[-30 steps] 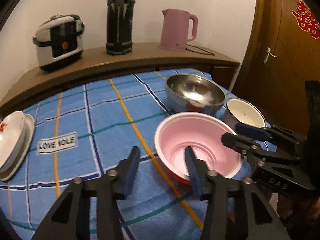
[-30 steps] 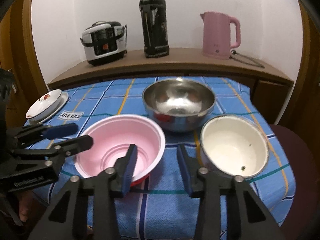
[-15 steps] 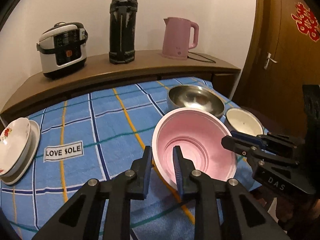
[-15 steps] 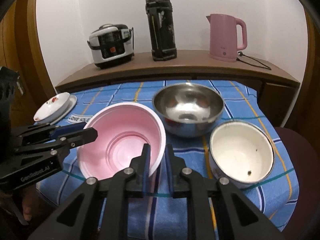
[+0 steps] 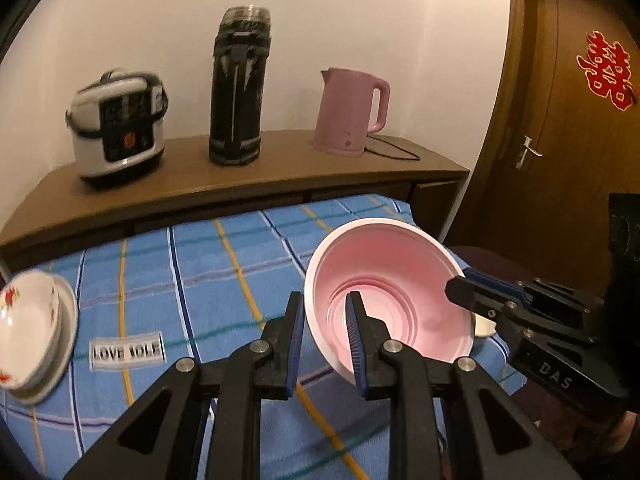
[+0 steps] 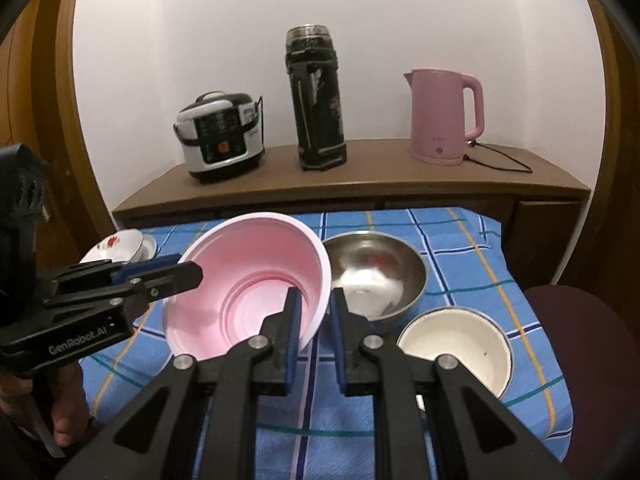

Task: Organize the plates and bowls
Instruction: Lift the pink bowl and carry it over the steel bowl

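Blue checked table (image 6: pixel 460 240): landmark. Pink bowl (image 6: pixel 248 280): tilted above table, opposite rim edges pinched by left gripper (image 5: pixel 325 330) and right gripper (image 6: pixel 314 322). Risk: uneven lift twists rim free, dropping it onto steel bowl (image 6: pixel 376 276).

A second ago both grippers stood open around the pink bowl (image 5: pixel 392 292) as it sat on the tabletop (image 5: pixel 208 276). Since then the left gripper (image 5: pixel 325 322) and the right gripper (image 6: pixel 313 316) have each closed on opposite sides of its rim (one finger inside, one outside). The bowl has come up off the cloth and now hangs tilted, covering part of the steel bowl (image 6: pixel 380 276).
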`<state>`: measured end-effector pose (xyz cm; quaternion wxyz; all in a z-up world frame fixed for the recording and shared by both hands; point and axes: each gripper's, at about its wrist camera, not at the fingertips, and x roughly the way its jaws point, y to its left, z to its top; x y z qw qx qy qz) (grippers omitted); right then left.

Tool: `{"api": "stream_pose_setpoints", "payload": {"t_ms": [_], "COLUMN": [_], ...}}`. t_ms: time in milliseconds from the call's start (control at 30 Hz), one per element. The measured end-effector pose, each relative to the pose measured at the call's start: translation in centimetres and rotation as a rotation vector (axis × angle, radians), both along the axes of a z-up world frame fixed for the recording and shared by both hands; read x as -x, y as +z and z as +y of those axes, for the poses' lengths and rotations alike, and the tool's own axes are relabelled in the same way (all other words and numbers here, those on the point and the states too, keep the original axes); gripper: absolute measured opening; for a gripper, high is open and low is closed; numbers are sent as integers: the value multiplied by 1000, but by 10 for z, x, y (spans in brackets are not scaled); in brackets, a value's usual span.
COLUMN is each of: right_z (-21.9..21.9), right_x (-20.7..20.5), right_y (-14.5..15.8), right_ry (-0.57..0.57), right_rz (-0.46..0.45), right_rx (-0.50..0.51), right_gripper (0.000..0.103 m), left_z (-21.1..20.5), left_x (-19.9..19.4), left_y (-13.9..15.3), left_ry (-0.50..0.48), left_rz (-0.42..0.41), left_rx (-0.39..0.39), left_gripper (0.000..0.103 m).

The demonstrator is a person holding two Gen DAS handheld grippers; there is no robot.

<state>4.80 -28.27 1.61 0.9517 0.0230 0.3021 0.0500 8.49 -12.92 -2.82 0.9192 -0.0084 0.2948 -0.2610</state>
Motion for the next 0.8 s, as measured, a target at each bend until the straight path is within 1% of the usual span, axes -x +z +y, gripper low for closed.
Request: {"api": "stream_pose_setpoints", "payload": {"t_ms": [100, 167, 367, 533, 667, 800], "right_z": [-3, -6, -15, -29, -41, -49], "right_x": [0, 0, -3, -10, -21, -32], "right_y": [10, 17, 38, 48, 49, 43], "right_ry": [-10, -17, -59, -97, -125, -148], "right_rz": [-21, -36, -82, -92, -69, -42], "right_rx": [9, 13, 42, 38, 20, 8], "right_gripper": [14, 14, 14, 14, 14, 14], "left_z": [-4, -6, -17, -28, -40, -49], "left_x": [-9, -13, -18, -28, -42, -60], "left_y": [8, 15, 40, 56, 58, 47], "left_ry": [-13, -25, -70, -116, -152, -176], "left_rz": [12, 6, -75, -128, -134, -91], "left_rx": [19, 35, 47, 65, 62, 63], "left_gripper": [23, 23, 23, 23, 23, 23]}}
